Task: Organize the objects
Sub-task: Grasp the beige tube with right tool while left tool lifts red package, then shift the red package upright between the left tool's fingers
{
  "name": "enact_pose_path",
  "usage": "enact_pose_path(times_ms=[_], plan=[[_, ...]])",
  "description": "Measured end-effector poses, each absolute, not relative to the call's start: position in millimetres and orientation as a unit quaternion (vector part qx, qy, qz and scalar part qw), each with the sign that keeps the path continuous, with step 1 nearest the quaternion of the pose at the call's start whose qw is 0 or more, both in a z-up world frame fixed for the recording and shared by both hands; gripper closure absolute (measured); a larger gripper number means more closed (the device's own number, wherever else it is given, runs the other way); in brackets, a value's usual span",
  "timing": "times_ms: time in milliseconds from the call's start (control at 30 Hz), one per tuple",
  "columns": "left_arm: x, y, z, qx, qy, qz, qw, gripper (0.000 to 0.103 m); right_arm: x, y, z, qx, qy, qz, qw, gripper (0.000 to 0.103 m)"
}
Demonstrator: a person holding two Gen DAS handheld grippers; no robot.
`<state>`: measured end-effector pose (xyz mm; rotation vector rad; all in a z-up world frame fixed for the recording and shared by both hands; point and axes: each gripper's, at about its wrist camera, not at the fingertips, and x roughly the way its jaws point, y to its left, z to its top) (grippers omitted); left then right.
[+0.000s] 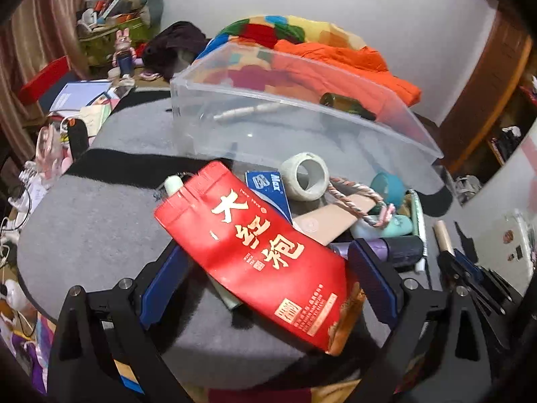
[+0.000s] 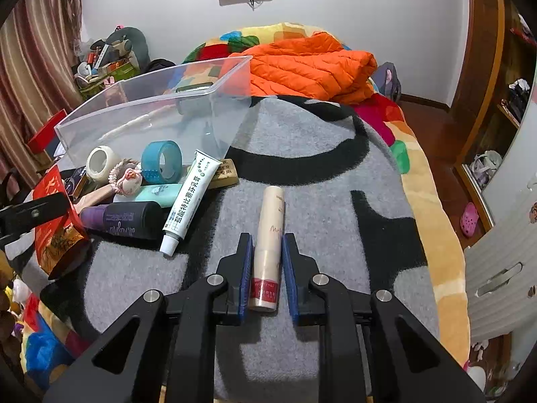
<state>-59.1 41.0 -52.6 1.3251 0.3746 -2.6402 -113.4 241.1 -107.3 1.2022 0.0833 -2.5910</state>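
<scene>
Between my right gripper's [image 2: 266, 262] blue pads lies a cream tube [image 2: 268, 245], its red-labelled end nearest me and its long axis running straight away from the camera across the grey and black rug [image 2: 319, 168]. Those jaws have drawn in narrow on the tube's near part, one pad along each of its sides; whether both pads press it I cannot quite tell, though the left pad looks to be touching. The tube lies flat on the rug, well apart from the heap to its left.

In my left gripper [image 1: 268, 262] the fingers stand wide, and a red pouch [image 1: 258, 252] with gold lettering lies across the gap between them. Its long axis runs on a slant, the sealed top pointing up and left, the bottom corner down and right. Whether the pads grip it I cannot tell; the right pad sits at its edge, the left one is half hidden under it.

Beyond the pouch sits the clutter: a white tape roll [image 1: 305, 176], a blue tape roll [image 2: 162, 161], a white toothpaste tube [image 2: 188, 199] pointing cap-first toward me, a dark purple bottle [image 2: 122, 218] lying on its side, and a mint green tube [image 2: 157, 193]. Behind them stands a clear plastic bin [image 1: 302, 114], with an orange jacket [image 2: 312, 67] further back on the bed
</scene>
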Motion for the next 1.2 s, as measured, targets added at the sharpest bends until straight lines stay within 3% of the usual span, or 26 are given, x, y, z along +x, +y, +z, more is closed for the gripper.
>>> enact_pose_path(times_ms=[233,467,567,767,900,1200], plan=[[-44,66,-54,0.424,0.067,-0.901,0.062,0.01,-112,240,-108,0.412,0.032,-0.9,0.141,0.087],[-26,64,-49,0.421,0.028,-0.906,0.025,0.056,-111,239,-107,0.412,0.034,-0.9,0.138,0.087],[-15,48,-47,0.426,0.046,-0.903,0.007,0.062,-110,239,-107,0.412,0.035,-0.9,0.137,0.087],[3,26,-42,0.418,0.025,-0.908,0.014,0.061,-109,238,-106,0.412,0.036,-0.9,0.137,0.087],[-5,20,-39,0.415,0.041,-0.909,0.003,0.035,-109,239,-105,0.415,0.034,-0.899,0.136,0.087],[-28,45,-53,0.425,0.022,-0.905,0.013,0.02,-118,244,-105,0.426,0.014,-0.896,0.125,0.087]])
